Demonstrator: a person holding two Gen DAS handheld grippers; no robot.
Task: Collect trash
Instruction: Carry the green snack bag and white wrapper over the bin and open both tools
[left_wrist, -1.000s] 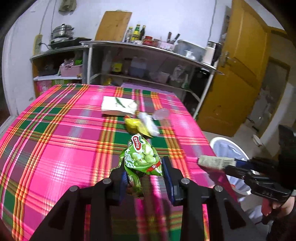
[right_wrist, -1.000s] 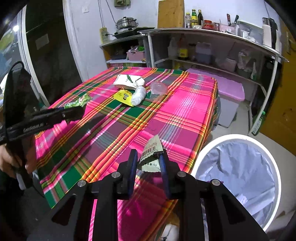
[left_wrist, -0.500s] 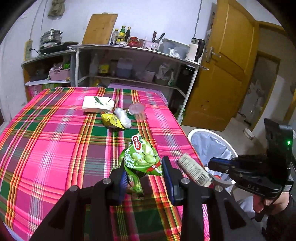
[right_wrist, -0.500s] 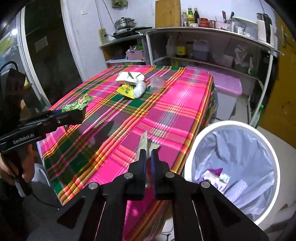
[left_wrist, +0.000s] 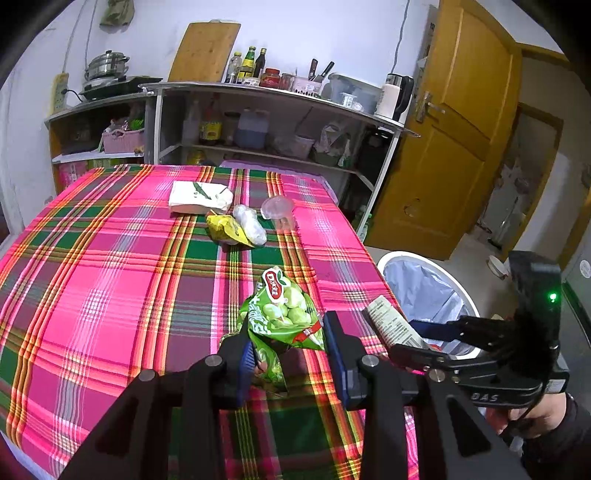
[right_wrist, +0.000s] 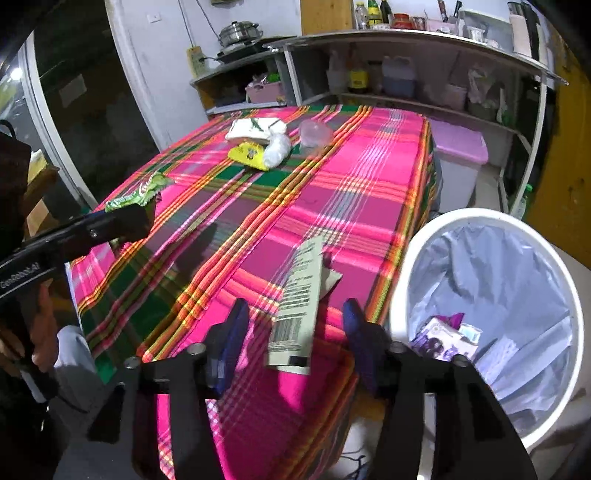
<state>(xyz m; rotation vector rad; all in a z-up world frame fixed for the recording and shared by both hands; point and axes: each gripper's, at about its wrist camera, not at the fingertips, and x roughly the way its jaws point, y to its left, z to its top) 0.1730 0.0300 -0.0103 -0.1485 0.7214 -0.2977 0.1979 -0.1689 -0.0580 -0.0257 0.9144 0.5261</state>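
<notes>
Home kitchen: steel pot (left_wrist: 107, 65) on stove, sauce bottles (left_wrist: 247, 66), knives, kettle (left_wrist: 395, 95) on shelving, plaid-cloth table (left_wrist: 92, 266), wooden door (left_wrist: 454, 140).

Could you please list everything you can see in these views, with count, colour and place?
Plaid tablecloth: one, pink-green, over table.
Green snack bag: one, in left gripper.
Pale barcode wrapper: one, loose between right gripper's pads.
Yellow wrapper: one, far table.
White tissue pack: one, far table.
Clear plastic bag: one, beside yellow wrapper.
Clear plastic cup: one, far table.
White bin: one, blue liner, floor beside table.
Left gripper: black, clamped.
Right gripper: black, jaws just opened.
</notes>
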